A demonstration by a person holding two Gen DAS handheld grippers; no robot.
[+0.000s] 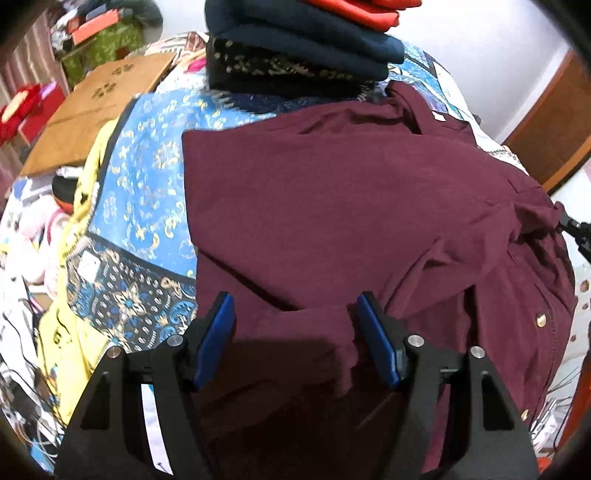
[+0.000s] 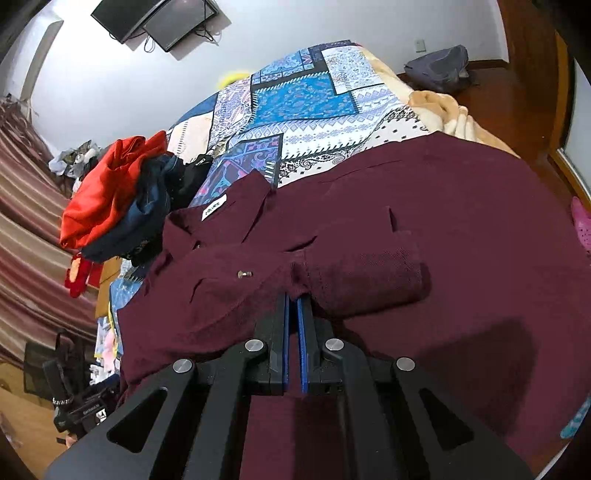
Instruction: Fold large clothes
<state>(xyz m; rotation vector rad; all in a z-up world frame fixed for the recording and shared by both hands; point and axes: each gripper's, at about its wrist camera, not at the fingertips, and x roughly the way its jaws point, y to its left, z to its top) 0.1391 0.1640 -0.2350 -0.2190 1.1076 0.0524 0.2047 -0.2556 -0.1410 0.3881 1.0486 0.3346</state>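
**Maroon shirt spread on patterned bed, one gripper engaged**

Bedding forms the work surface: a patchwork bedspread (image 1: 147,184) in blue, white and black print covers the bed, and a maroon shirt (image 1: 332,206) lies across most of it.

Left wrist view, near to far:
- The left gripper (image 1: 295,314) sits at 6 o'clock with its blue pads (image 1: 218,336) spread wide apart. Maroon cloth lies below and between them; neither pad presses on it.
- At 3 o'clock the shirt fabric is bunched to a point where the tip of the right gripper (image 1: 570,225) meets it.
- Brass snaps (image 1: 540,319) show along the shirt's edge at 4 o'clock.
- At 12 o'clock a stack of folded clothes (image 1: 306,44) rests on the bedspread just beyond the shirt: black print at the bottom, navy above, red on top.
- At 10 o'clock, off the bed, lies a cardboard box (image 1: 99,107).

Right wrist view, near to far:
- The right gripper (image 2: 293,301) is pressed together at 6 o'clock, pinching a fold of the maroon shirt where a sleeve cuff (image 2: 369,273) doubles back.
- The collar with its white label (image 2: 213,210) lies at 10 o'clock; this view alone shows it legibly placed.
- The clothes stack appears at 9 o'clock.
- Only this view shows a beige blanket (image 2: 443,110) at 1 o'clock and two wall-mounted screens (image 2: 155,18) at 11 o'clock.
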